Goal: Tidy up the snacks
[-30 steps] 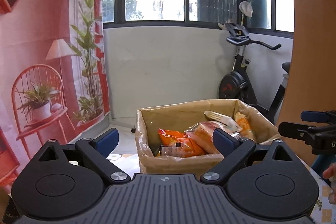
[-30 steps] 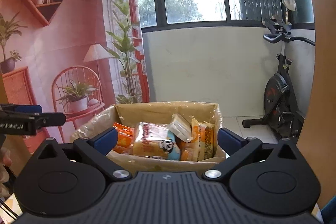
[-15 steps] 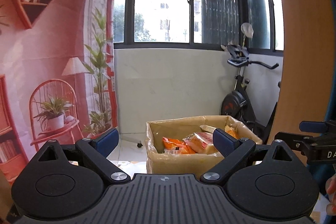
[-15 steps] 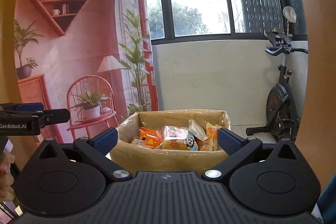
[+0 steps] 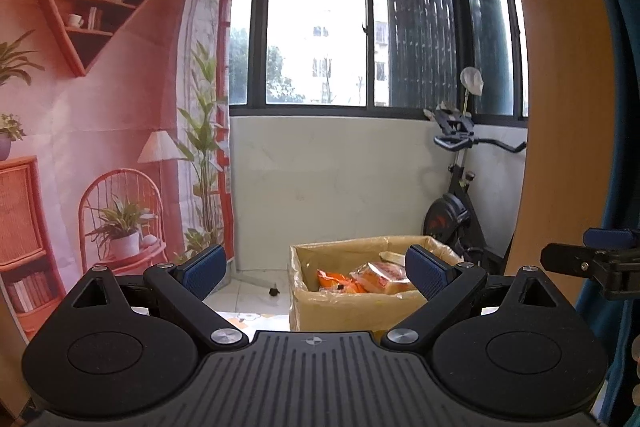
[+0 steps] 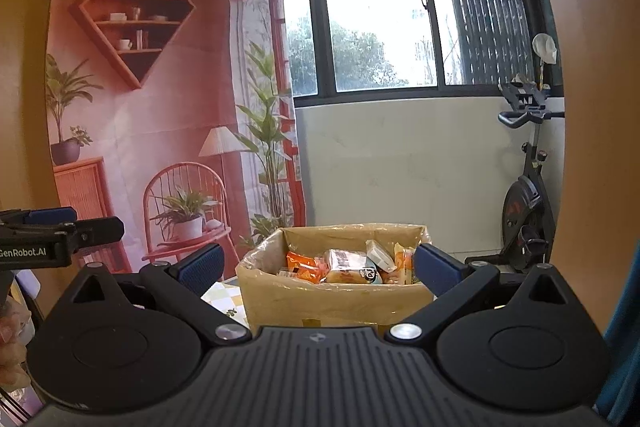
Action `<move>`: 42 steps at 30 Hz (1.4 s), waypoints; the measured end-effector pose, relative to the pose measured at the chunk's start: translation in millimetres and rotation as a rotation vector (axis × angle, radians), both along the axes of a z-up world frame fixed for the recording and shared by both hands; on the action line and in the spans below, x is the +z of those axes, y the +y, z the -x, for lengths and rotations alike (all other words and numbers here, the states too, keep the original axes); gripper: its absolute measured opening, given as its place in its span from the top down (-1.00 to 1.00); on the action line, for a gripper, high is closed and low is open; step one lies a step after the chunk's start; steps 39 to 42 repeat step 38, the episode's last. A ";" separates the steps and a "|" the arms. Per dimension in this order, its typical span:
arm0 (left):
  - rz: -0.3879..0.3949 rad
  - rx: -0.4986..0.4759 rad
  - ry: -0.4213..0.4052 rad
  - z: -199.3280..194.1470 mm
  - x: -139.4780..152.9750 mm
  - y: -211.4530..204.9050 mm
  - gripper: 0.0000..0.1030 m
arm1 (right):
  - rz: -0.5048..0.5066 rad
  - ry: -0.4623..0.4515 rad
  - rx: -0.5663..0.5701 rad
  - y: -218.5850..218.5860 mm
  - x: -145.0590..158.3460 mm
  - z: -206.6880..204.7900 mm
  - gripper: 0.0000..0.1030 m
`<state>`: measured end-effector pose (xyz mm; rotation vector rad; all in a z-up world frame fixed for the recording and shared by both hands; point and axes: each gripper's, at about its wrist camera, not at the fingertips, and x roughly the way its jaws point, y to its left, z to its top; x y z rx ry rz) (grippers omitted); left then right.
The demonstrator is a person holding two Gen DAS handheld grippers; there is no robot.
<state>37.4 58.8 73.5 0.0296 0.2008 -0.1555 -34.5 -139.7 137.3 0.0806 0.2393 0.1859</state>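
Left gripper (image 5: 314, 271) spread wide, holding nothing, pointed at cardboard box (image 5: 352, 311) ahead on the patterned table (image 6: 224, 301). Inside the box, snack packets (image 6: 348, 265) piled together. Right gripper (image 6: 318, 269) also wide open and empty, beside the 1st.

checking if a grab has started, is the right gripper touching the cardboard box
Apart. In the right wrist view the right gripper is open and empty, and the cardboard box of snacks sits further off, beyond its fingertips.
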 end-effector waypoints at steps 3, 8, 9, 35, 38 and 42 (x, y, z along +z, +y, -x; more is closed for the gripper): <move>0.012 0.001 -0.005 3.4 1.7 1.5 -0.89 | -0.001 -0.009 -0.003 0.7 3.6 6.8 -1.00; 0.013 0.009 -0.021 9.0 4.0 -1.8 -0.89 | 0.000 -0.014 -0.010 -0.8 5.9 12.0 -1.00; 0.012 0.008 -0.023 10.4 4.2 -1.6 -0.89 | -0.003 -0.014 -0.011 -1.3 6.1 12.4 -1.00; 0.014 0.009 -0.011 9.3 6.0 5.1 -0.89 | -0.010 -0.014 -0.037 -7.7 5.6 19.0 -1.00; 0.019 0.011 -0.007 9.7 5.1 5.1 -0.89 | -0.008 -0.013 -0.035 -8.0 5.3 18.8 -1.00; 0.019 0.011 -0.007 9.7 5.1 5.1 -0.89 | -0.008 -0.013 -0.035 -8.0 5.3 18.8 -1.00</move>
